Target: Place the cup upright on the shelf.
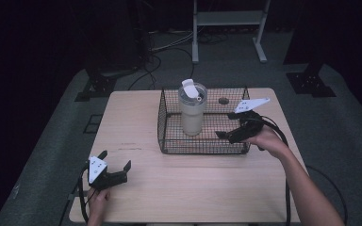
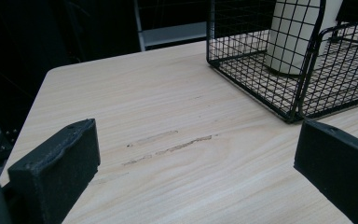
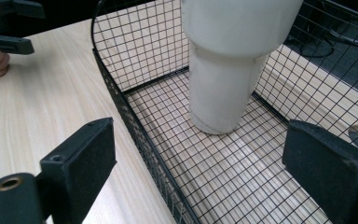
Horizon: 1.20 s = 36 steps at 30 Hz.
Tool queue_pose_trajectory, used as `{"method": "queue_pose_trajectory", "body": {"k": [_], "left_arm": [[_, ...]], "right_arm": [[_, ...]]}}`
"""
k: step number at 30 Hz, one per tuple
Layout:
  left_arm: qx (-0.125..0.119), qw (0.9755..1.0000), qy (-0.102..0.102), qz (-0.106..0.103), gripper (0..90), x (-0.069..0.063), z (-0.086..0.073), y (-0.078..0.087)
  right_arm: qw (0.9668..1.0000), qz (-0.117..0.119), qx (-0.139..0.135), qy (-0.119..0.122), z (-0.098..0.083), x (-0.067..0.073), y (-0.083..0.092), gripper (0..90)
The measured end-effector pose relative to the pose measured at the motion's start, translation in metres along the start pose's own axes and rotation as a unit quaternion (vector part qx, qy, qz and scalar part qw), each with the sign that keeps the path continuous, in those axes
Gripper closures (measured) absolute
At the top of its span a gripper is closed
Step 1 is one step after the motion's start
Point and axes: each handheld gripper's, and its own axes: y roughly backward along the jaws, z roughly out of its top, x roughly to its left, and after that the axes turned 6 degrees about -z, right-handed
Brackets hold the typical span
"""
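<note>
A cream tumbler (image 1: 192, 110) with a clear flip lid stands upright in the left half of a black wire basket (image 1: 202, 151) on the wooden table (image 1: 193, 188). My right gripper (image 1: 224, 125) hovers open over the basket's right front part, with nothing between its jaws. In the right gripper view, the tumbler (image 3: 228, 70) stands ahead beyond the open gripper (image 3: 200, 144), and the basket's rim (image 3: 121, 102) passes between the jaws. My left gripper (image 1: 116, 158) is open and empty at the table's front left. From the left gripper (image 2: 196, 140), the basket (image 2: 261, 88) and tumbler (image 2: 291, 37) lie far ahead on the right.
A round cable hole (image 1: 223, 100) sits in the table behind the basket. Faint scratches (image 2: 168, 144) mark the wood ahead of the left gripper. A white desk frame (image 1: 228, 28) and cables stand on the grey floor beyond the table.
</note>
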Motion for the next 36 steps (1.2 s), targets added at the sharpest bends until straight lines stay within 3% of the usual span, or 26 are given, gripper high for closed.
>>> {"method": "queue_pose_trajectory", "body": {"k": [21, 36], "left_arm": [[0.000, 1.0000, 0.001, 0.000, 0.0, 0.000, 0.000, 0.000], [0.000, 1.0000, 0.001, 0.000, 0.0, 0.000, 0.000, 0.000]], "right_arm": [[0.9998, -0.002, -0.021, -0.001, -0.033, 0.015, 0.033, 9.0], [0.9996, -0.004, -0.025, -0.012, -0.052, 0.021, 0.042, 9.1]]}}
